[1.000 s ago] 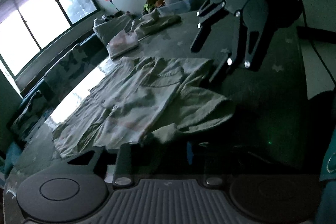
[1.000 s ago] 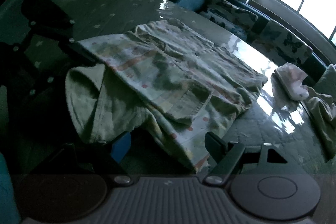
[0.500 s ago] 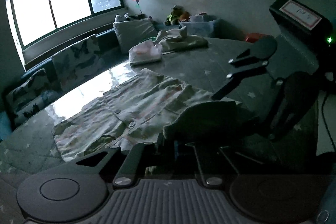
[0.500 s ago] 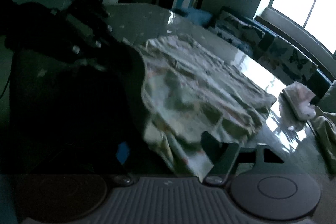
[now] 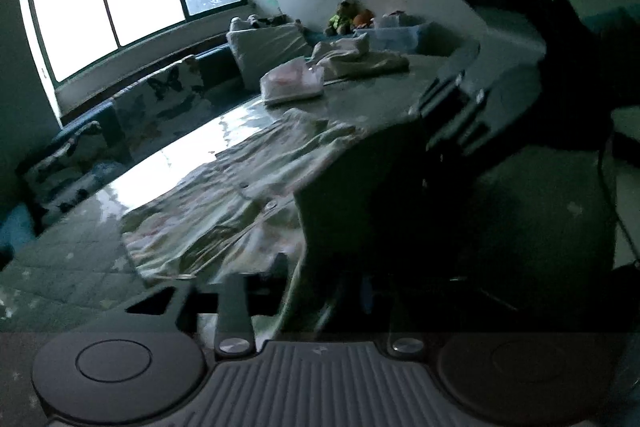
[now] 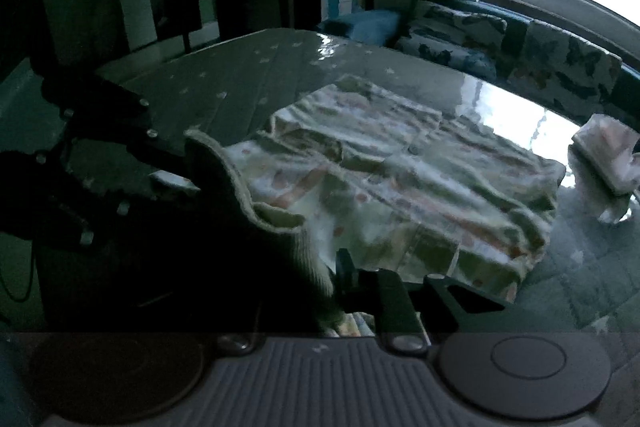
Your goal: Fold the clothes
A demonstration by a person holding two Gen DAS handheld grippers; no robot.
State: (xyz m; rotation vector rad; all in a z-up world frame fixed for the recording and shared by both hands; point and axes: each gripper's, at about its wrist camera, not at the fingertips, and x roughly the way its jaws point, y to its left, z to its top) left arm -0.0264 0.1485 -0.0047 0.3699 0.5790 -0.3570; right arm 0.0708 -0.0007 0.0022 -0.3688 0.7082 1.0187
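Note:
A pale patterned button shirt (image 5: 224, 195) (image 6: 400, 179) lies spread on the star-print table (image 5: 72, 267) (image 6: 240, 79). Its near side is lifted into an upright flap (image 5: 352, 211) (image 6: 224, 179) between the two grippers. My left gripper (image 5: 304, 299) is shut on the flap's lower end; its right finger is hidden behind the cloth. My right gripper (image 6: 320, 291) is shut on the other end, with its left finger lost in the dark. Each gripper shows in the other's view: the right gripper (image 5: 424, 123) at the flap's far corner, the left gripper (image 6: 176, 155) beside the raised hem.
A folded garment (image 5: 292, 83) (image 6: 608, 151) and a loose pile of clothes (image 5: 356, 59) sit at the table's far end. A sofa with butterfly cushions (image 5: 160, 103) (image 6: 560, 59) runs under the bright window along the table's far side.
Both grippers have risen with the shirt's near side. A second ago it lay bunched on the table; now it stands as a tall flap, and both views have swung toward the window.

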